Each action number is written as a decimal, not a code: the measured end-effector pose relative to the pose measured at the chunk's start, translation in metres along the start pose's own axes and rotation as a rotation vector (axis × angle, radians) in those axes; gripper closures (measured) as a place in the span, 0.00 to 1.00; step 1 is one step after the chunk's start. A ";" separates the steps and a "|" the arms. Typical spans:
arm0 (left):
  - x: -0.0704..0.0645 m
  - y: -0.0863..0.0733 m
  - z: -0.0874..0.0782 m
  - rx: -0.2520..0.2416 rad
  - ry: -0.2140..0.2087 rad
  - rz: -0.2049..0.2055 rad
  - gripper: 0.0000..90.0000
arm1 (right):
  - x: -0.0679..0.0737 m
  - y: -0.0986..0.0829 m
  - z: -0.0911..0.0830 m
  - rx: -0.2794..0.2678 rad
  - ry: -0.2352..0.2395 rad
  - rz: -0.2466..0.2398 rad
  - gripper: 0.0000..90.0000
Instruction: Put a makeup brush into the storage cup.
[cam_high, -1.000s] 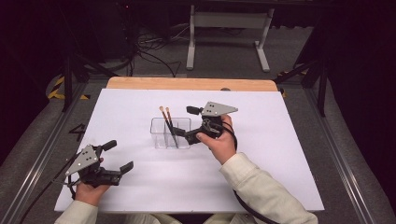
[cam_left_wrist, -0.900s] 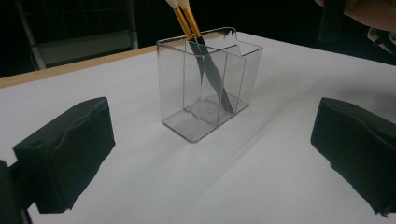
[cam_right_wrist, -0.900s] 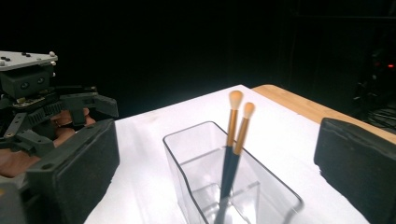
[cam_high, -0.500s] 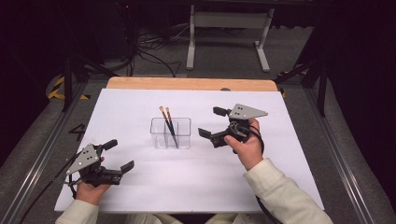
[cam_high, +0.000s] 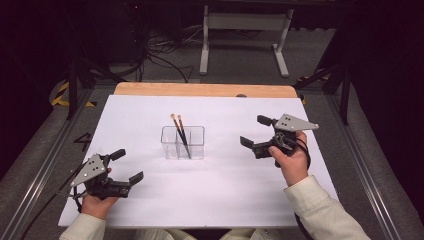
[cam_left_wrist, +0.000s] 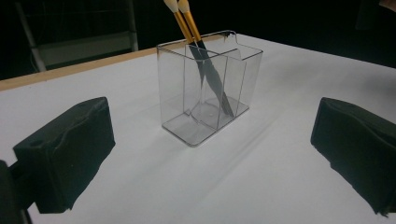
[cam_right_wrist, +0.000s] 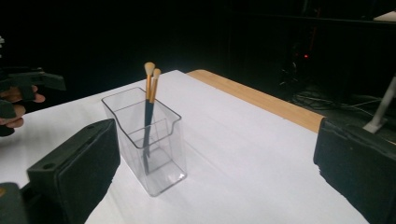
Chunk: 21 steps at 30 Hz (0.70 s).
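A clear plastic holder (cam_high: 183, 142) with inner dividers stands near the middle of the white table. Two brushes (cam_high: 180, 131) with black handles and gold ferrules lean inside it, bristles up. My left gripper (cam_high: 127, 165) rests open at the front left, pointing toward the holder (cam_left_wrist: 208, 98) with nothing between its jaws. My right gripper (cam_high: 255, 131) is held open to the right of the holder (cam_right_wrist: 149, 144), a hand's width away, and is also empty. The brushes (cam_right_wrist: 150, 98) stand in the holder's far compartment in the right gripper view.
The white sheet (cam_high: 225, 185) covers the table, with a wooden strip (cam_high: 205, 90) along the far edge. A metal stand (cam_high: 245, 30) and cables (cam_high: 155, 50) lie on the floor beyond. Dark rails run along both sides.
My right gripper has drawn back to the right, from beside the holder to a hand's width away. The left gripper and brushes have stayed put.
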<state>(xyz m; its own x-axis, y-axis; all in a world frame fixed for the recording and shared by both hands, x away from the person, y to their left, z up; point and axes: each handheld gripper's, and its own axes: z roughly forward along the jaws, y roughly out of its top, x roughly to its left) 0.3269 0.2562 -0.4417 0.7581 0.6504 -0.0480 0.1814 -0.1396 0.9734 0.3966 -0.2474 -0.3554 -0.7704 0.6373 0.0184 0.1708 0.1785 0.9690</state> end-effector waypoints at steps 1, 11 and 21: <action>0.000 0.000 0.000 0.000 0.000 -0.002 0.00 | -0.002 -0.001 -0.003 0.001 -0.007 0.003 0.01; 0.000 0.000 -0.001 -0.010 -0.007 -0.015 0.00 | -0.020 -0.017 -0.032 -0.003 -0.068 0.023 0.01; 0.002 -0.001 -0.002 -0.024 -0.004 -0.027 0.00 | -0.030 -0.038 -0.049 -0.003 -0.106 0.053 0.01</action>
<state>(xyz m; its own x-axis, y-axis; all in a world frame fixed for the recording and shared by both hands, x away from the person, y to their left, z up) 0.3272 0.2591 -0.4421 0.7553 0.6510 -0.0755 0.1869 -0.1035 0.9769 0.3834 -0.3100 -0.3807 -0.6910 0.7215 0.0431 0.2075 0.1409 0.9680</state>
